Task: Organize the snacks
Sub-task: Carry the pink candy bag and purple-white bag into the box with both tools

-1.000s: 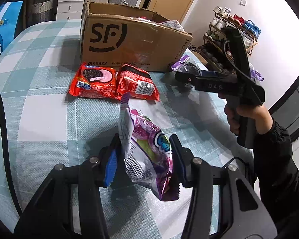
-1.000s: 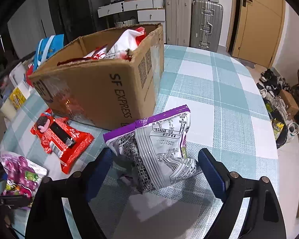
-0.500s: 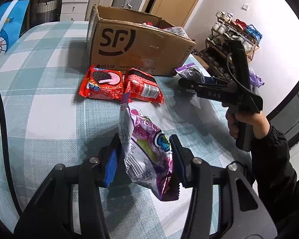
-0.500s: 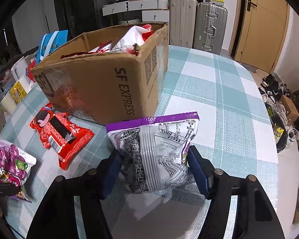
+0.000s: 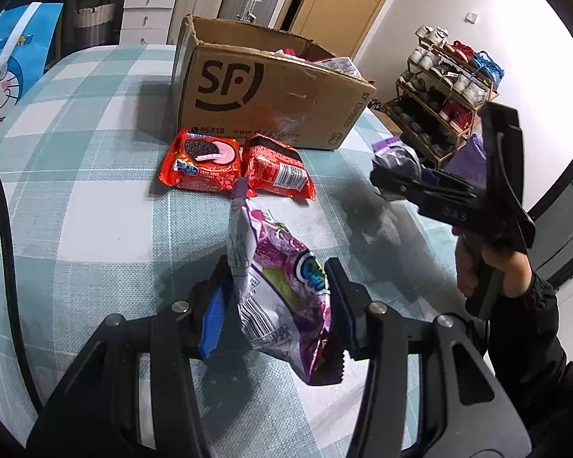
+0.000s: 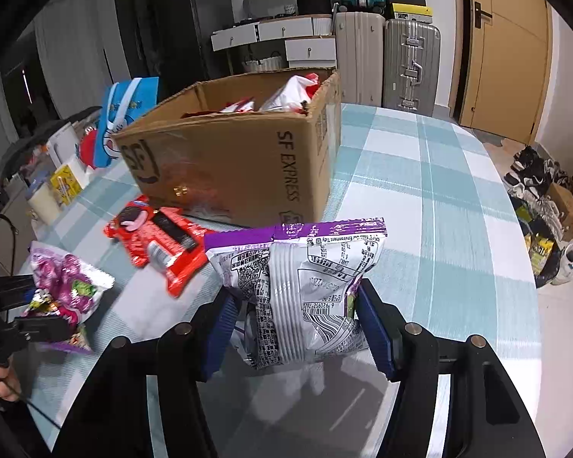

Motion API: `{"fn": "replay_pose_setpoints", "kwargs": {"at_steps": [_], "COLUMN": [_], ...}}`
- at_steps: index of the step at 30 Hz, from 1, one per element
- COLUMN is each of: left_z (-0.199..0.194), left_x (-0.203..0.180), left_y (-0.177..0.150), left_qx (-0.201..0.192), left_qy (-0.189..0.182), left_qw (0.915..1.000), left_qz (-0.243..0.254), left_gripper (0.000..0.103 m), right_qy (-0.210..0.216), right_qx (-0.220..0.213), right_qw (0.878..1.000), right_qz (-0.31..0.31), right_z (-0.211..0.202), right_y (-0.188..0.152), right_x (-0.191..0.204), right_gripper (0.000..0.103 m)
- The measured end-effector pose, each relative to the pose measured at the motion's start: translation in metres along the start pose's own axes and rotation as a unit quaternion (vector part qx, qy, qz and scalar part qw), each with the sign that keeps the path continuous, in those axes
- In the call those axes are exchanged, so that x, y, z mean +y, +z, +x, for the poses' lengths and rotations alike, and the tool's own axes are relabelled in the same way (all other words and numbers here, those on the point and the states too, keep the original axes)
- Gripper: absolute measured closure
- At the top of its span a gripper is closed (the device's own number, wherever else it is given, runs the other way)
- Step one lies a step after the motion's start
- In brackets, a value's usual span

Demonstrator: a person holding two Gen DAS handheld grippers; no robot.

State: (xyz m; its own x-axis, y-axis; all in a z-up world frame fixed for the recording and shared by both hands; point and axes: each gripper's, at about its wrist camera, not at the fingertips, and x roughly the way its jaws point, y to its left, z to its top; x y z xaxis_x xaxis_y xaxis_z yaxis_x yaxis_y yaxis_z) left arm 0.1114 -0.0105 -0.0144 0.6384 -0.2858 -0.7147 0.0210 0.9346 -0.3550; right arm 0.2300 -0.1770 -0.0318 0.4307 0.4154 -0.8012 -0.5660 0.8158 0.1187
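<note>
Left gripper (image 5: 279, 297): fingers closed on a pink-and-purple snack bag (image 5: 282, 294), which stands on edge between the blue pads, its lower corner hanging toward the tabletop (image 5: 76, 175). The same bag (image 6: 68, 286) shows at the left edge of the right wrist view, clamped in dark fingers just above the cloth.

Right gripper (image 6: 294, 324): fingers have just been closing and now press both sides of a white-and-purple snack bag (image 6: 305, 286), printed back facing the camera, purple sealed strip uppermost. In the left wrist view this gripper (image 5: 401, 179) is held by a hand (image 5: 489, 267) in a dark sleeve, with the bag's purple edge (image 5: 393, 152) showing at the fingertips, clear of the tabletop.

Cardboard box (image 5: 263, 95): open-topped, marked SF, standing on the tabletop beyond both bags; packets visible inside. Seen also in the right wrist view (image 6: 240, 168), lettered SF EXPRESS on its side.

Two red cookie packs: one face up (image 5: 202, 164), one label side up (image 5: 279, 171), lying side by side and touching, just in front of the box, between the box and the left gripper's bag.

Tabletop: covered in a teal-and-white check cloth.

Surroundings: suitcases (image 6: 386, 57), white drawers (image 5: 141, 4), shoe rack (image 5: 447, 87), blue cartoon bag (image 5: 7, 65).
</note>
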Motion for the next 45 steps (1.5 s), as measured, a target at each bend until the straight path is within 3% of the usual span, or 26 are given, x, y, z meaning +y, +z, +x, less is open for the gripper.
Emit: {"fn": "replay_pose_setpoints", "kwargs": {"at_steps": [10, 20, 31, 45], "left_z": [-0.02, -0.044, -0.061, -0.057], "left_x": [0.002, 0.002, -0.002, -0.014], "left_y": [0.009, 0.035, 0.079, 0.134], "left_qx": [-0.022, -0.053, -0.084, -0.103], "left_qy": [0.011, 0.018, 0.023, 0.035], "left_qw": [0.9996, 0.9982, 0.9958, 0.9927], "left_qz": [0.011, 0.02, 0.028, 0.051], "left_gripper": [0.058, 0.058, 0.058, 0.058], "right_qy": [0.035, 0.067, 0.076, 0.091], "right_qx": [-0.036, -0.077, -0.104, -0.122], "right_qw": [0.998, 0.994, 0.991, 0.987], "right_qz": [0.027, 0.03, 0.033, 0.052], "right_z": [-0.04, -0.074, -0.088, -0.089], "right_y": [-0.009, 0.006, 0.033, 0.066], "right_x": [0.016, 0.035, 0.048, 0.045], "right_gripper": [0.041, 0.041, 0.041, 0.041]}}
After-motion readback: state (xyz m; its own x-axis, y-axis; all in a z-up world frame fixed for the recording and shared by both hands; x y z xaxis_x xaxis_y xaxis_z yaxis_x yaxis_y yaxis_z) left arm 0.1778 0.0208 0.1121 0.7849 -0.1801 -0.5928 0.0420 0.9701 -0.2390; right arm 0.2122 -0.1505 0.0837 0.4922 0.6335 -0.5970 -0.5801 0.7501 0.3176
